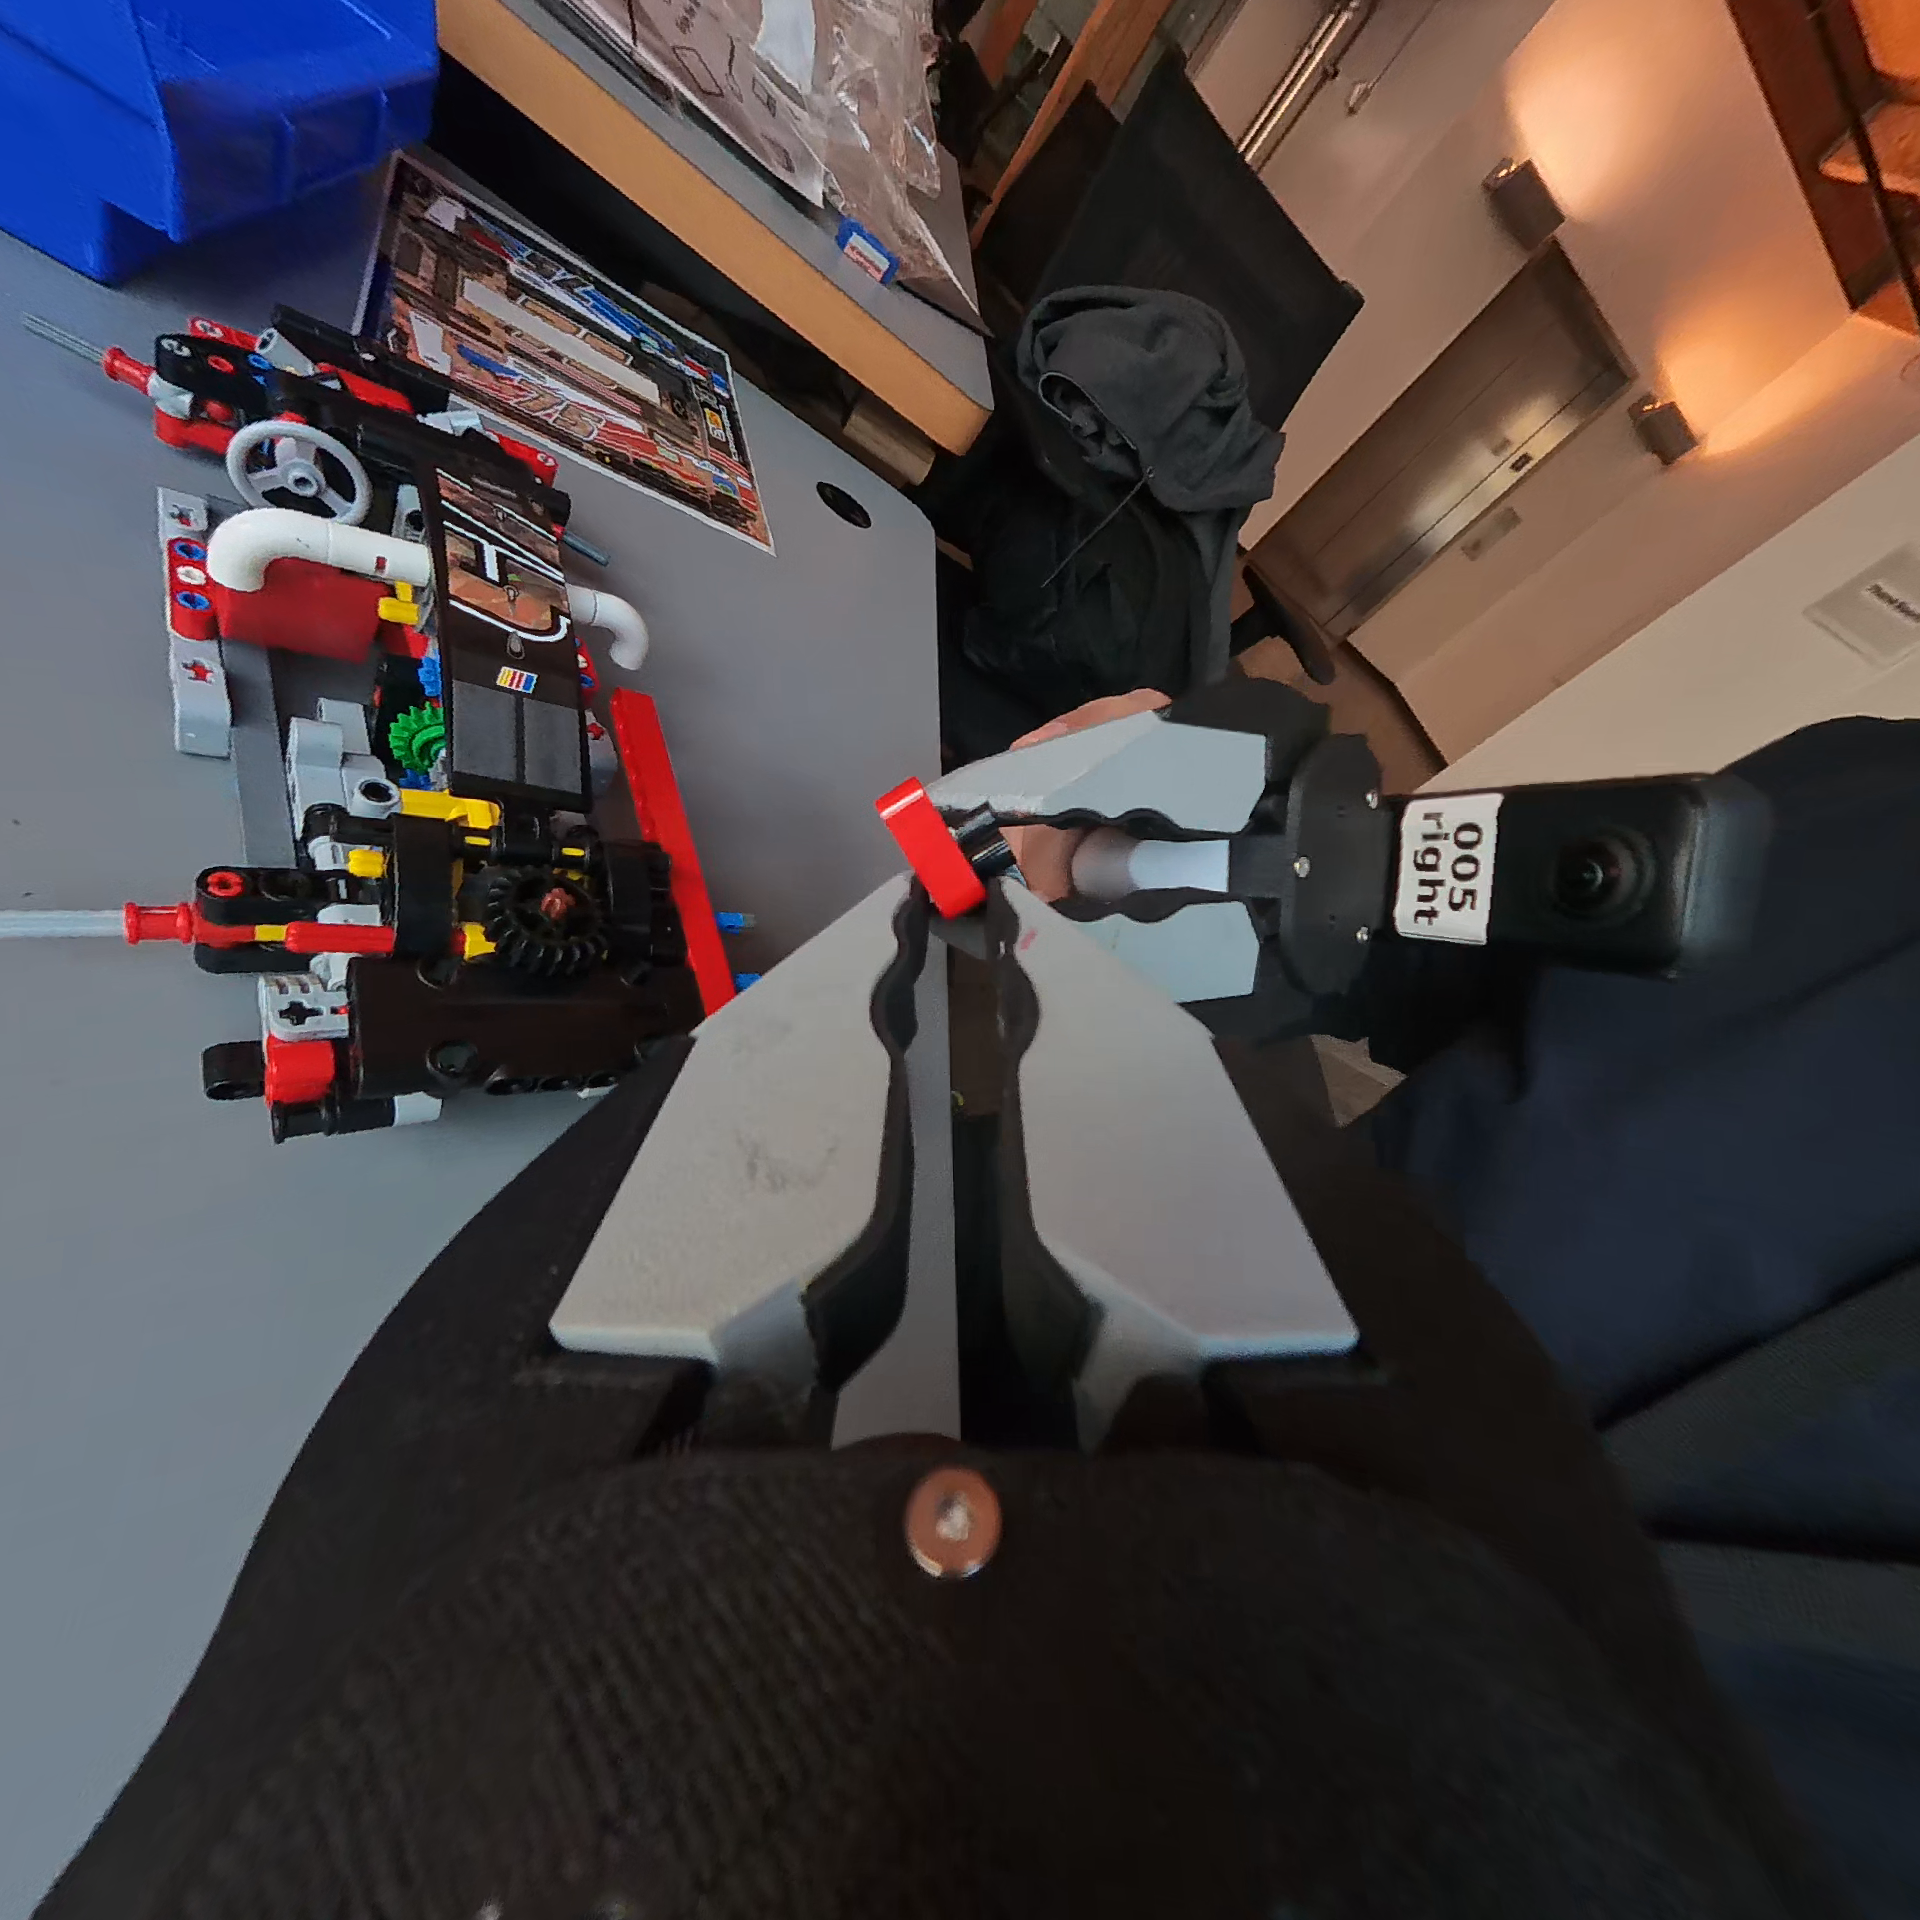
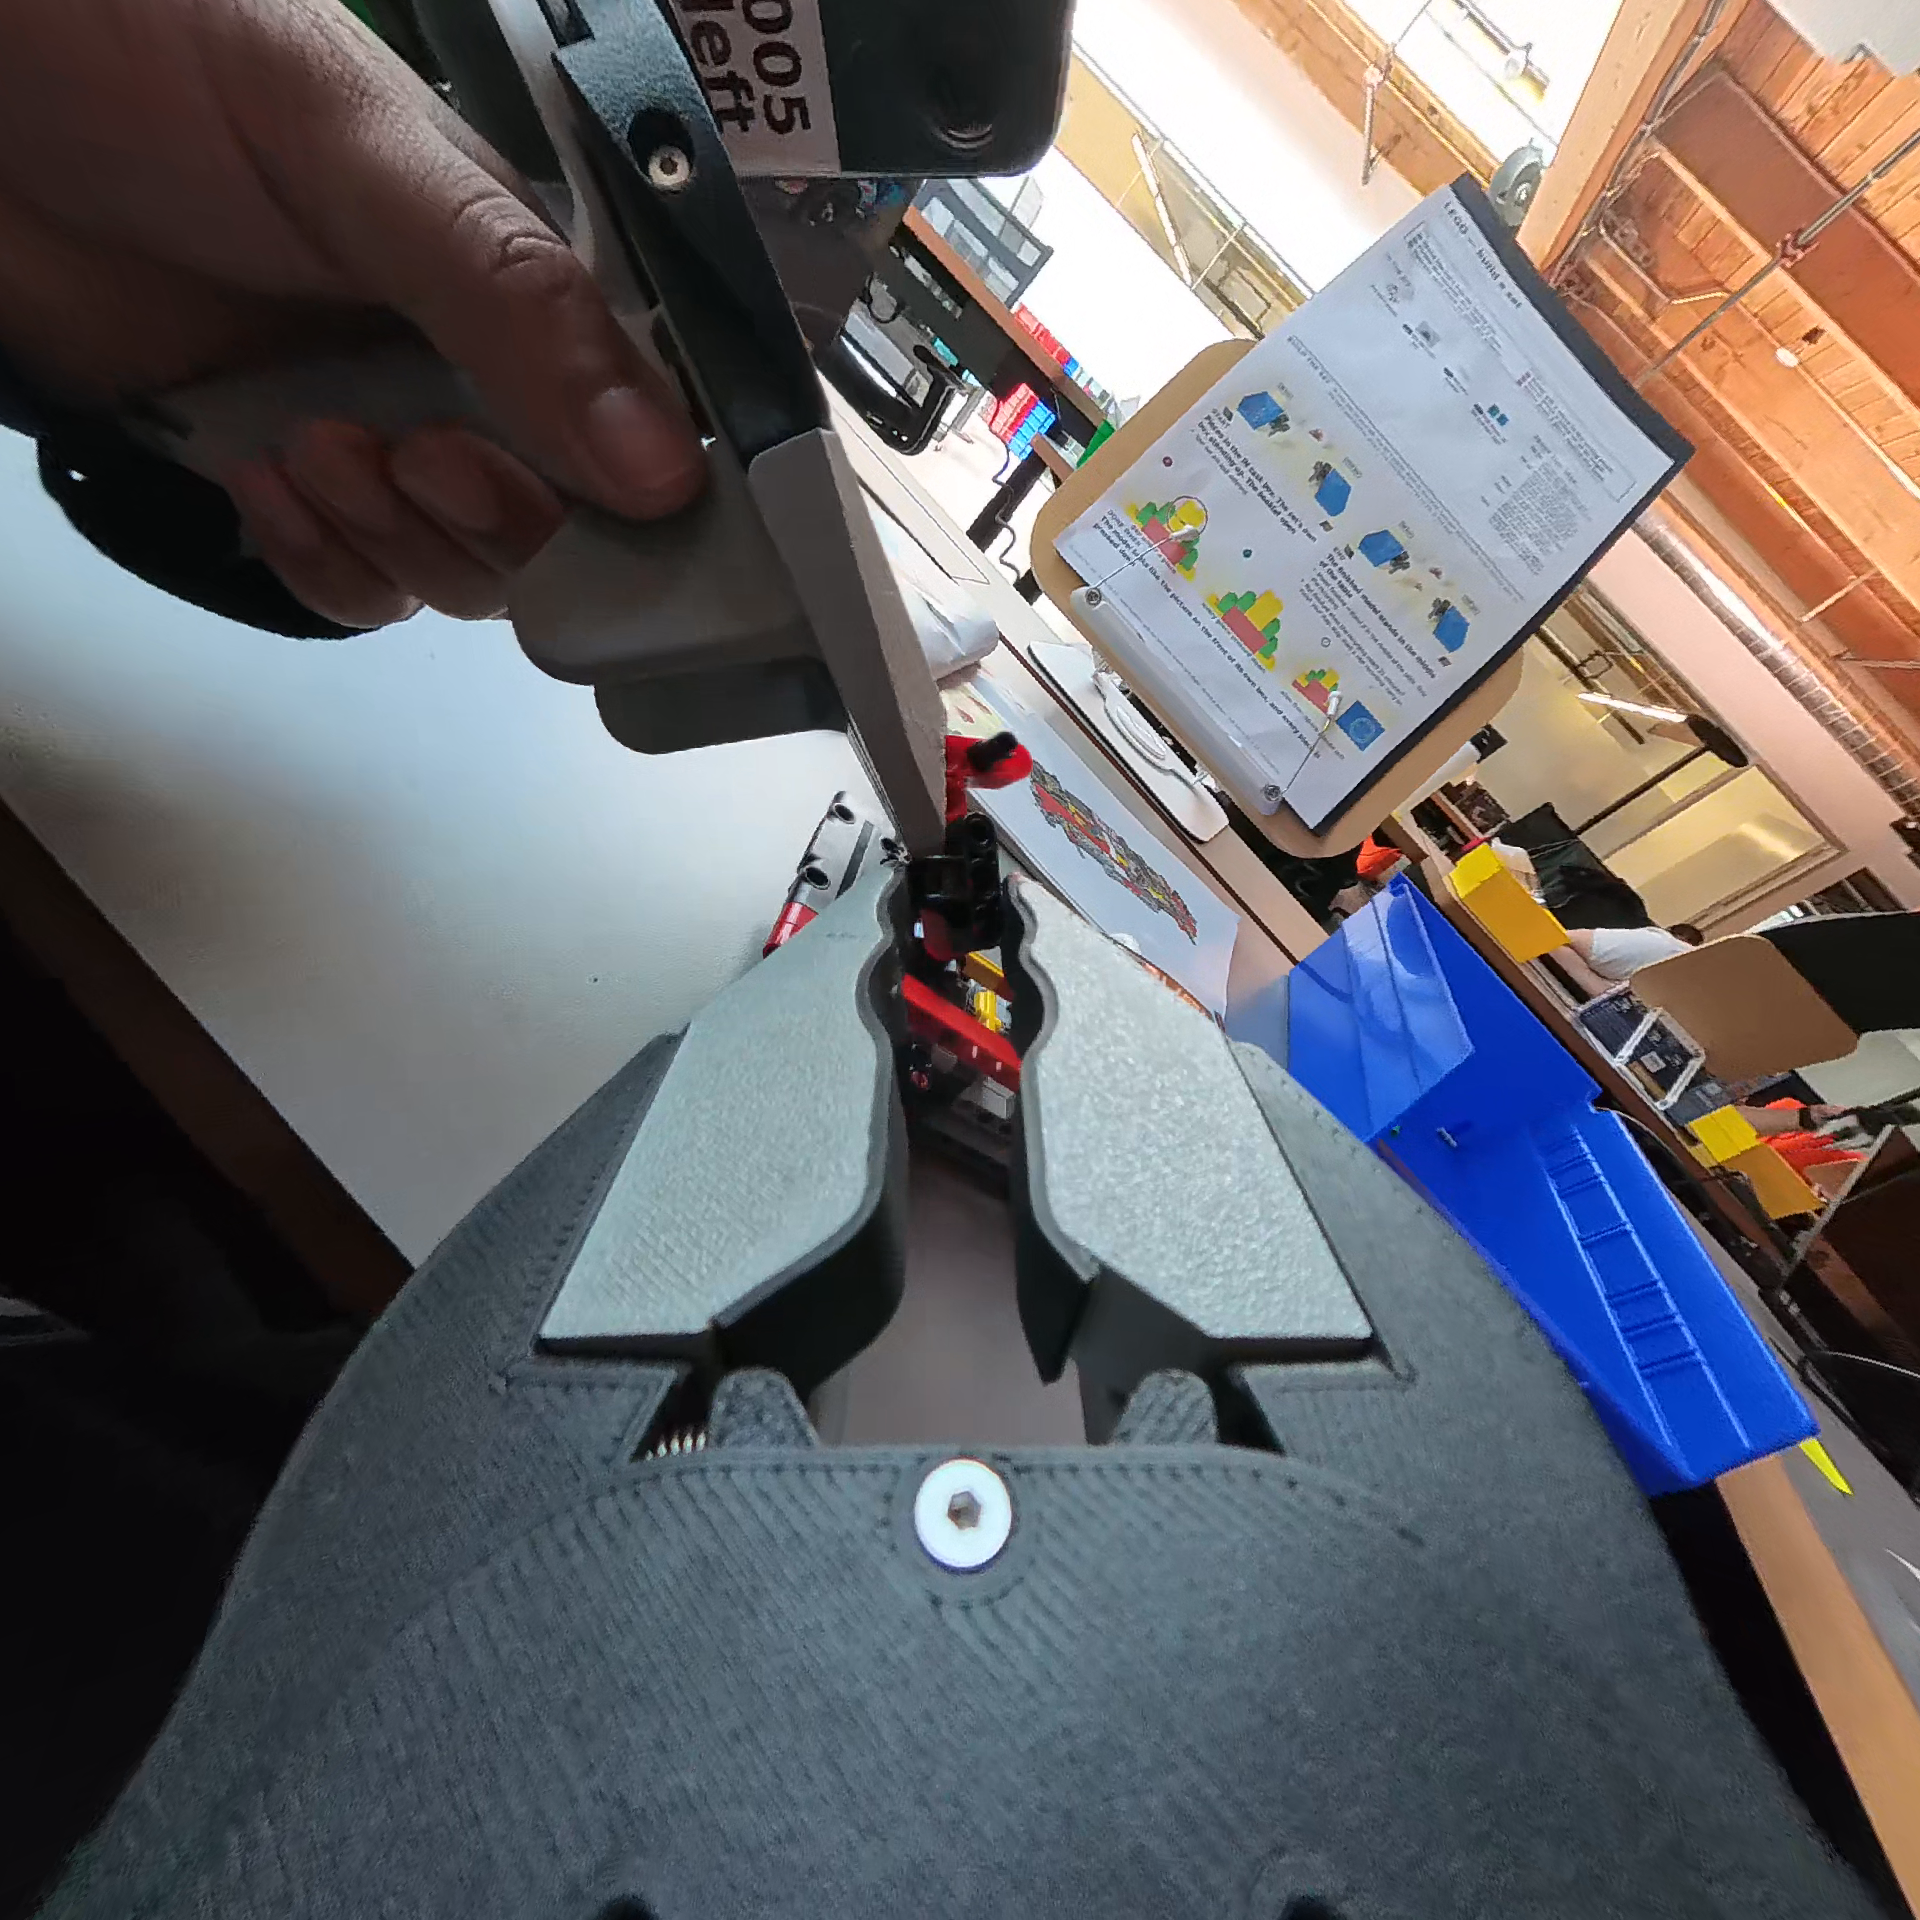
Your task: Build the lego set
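- Left wrist view: the left tool (image 1: 956,904) is nearly closed, its two wavy black pads pinching the lower end of a small red beam piece (image 1: 928,847) at the fingertips.
- The red beam piece is held in the air beyond the edge of the grey counter (image 1: 810,665), not resting on it.
- The right tool (image 1: 987,842) comes in from the right side, a hand (image 1: 1049,831) partly seen behind it; its fingers sit narrowly apart and grip a small black connector (image 1: 982,836) joined to the red beam piece.
- On the counter, to the left, lies a partly built brick vehicle model (image 1: 416,748) in black, red, grey and yellow, with a sticker sheet (image 1: 561,343) just behind it and a blue bin (image 1: 208,114) in the far corner.
- A dark hooded jacket (image 1: 1132,436) hangs over a chair beyond the counter.

- Right wrist view: the right tool (image 2: 956,904) has its fingers set narrowly apart, the pads pressing on the black connector (image 2: 961,868) at the very tips.
- The red beam piece (image 2: 987,764) rises just above the connector, beside the grey finger of the left tool (image 2: 914,821), which a hand (image 2: 364,343) holds from the upper left.
- Behind the tips part of the vehicle model (image 2: 956,1029) shows through the gap.
- A blue bin (image 2: 1538,1174) lies to the right, and a printed instruction sheet (image 2: 1371,499) stands on a holder farther back.
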